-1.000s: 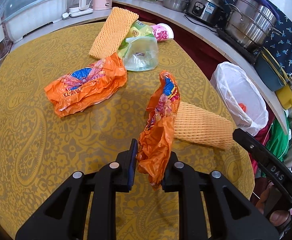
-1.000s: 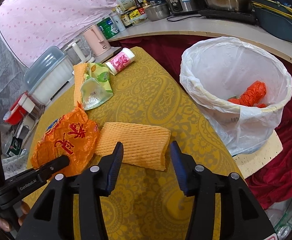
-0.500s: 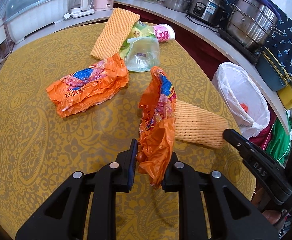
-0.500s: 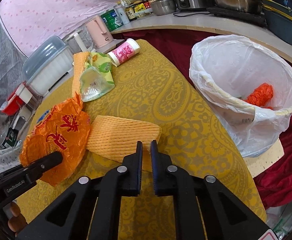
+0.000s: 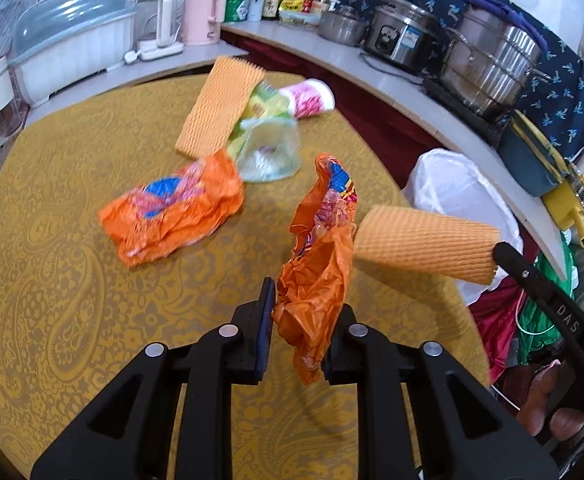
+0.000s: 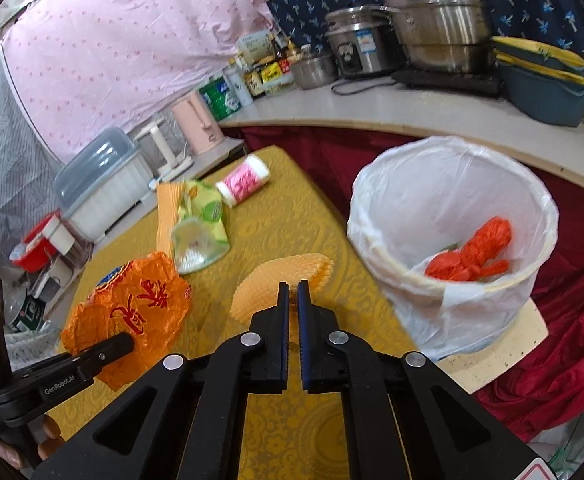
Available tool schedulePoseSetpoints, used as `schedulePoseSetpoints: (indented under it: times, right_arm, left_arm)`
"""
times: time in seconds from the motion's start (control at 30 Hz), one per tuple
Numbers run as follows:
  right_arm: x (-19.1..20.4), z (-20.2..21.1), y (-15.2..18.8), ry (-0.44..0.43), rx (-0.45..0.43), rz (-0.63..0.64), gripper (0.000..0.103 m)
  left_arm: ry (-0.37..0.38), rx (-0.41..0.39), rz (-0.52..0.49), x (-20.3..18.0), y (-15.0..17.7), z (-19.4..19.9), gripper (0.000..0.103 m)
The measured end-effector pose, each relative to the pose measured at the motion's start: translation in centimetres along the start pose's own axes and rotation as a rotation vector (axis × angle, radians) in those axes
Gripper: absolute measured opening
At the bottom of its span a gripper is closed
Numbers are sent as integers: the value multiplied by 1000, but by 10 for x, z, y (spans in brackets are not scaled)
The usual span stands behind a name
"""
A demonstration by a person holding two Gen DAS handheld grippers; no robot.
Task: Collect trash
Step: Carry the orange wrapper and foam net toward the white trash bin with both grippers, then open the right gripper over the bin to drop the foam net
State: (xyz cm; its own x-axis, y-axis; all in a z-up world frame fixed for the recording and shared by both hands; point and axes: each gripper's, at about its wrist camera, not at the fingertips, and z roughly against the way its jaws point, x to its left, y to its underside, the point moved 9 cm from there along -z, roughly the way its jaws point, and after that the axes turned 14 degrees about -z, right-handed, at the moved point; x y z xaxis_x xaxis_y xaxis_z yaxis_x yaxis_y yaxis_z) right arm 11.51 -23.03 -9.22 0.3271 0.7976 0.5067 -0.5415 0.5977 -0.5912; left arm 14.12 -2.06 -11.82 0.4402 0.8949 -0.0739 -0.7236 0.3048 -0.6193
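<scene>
**Both grippers holding trash above the table**

The left gripper (image 5: 298,334) is clenched on a crumpled orange wrapper (image 5: 320,256), which stands up from between its pads, clear of the yellow patterned table (image 5: 51,300). The right gripper (image 6: 293,296) is clamped on one end of a yellow foam net sleeve (image 6: 279,280); in the left wrist view the sleeve (image 5: 424,240) hangs in the air over the table's right edge, in front of the bin.

The bin (image 6: 540,208), lined with a white bag, stands on the floor just beside the table's right edge and already contains crumpled orange plastic (image 6: 472,256).

Still lying on the table: a second orange wrapper (image 5: 171,216) near the middle; behind it, toward the far edge, a second foam net sleeve (image 5: 219,104), a green-and-clear plastic pouch (image 5: 267,148) touching that sleeve, and a pink-patterned cup (image 5: 310,98) on its side close to the far right edge.
</scene>
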Motion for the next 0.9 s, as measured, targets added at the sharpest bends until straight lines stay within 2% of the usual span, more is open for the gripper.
schedulePoseSetpoints:
  times: [0.23,0.43,0.67,0.9]
  right_arm:
    - [-20,30,-49,15,-118,-38,5]
    - [-56,47,-92,67,-215,-87,5]
    - [-101,48,-119,124,-252,-144,5]
    - [-131,36,-127,159,-252,-182,5]
  left_arm:
    - [22,-50,-50,-26,-28,8,18]
    - [43,-69,-94,-51,-45,7,18]
    - [66,-81,-143,-79,-63,1,18]
    - [91,-86,-186,-108,-76,-7,19]
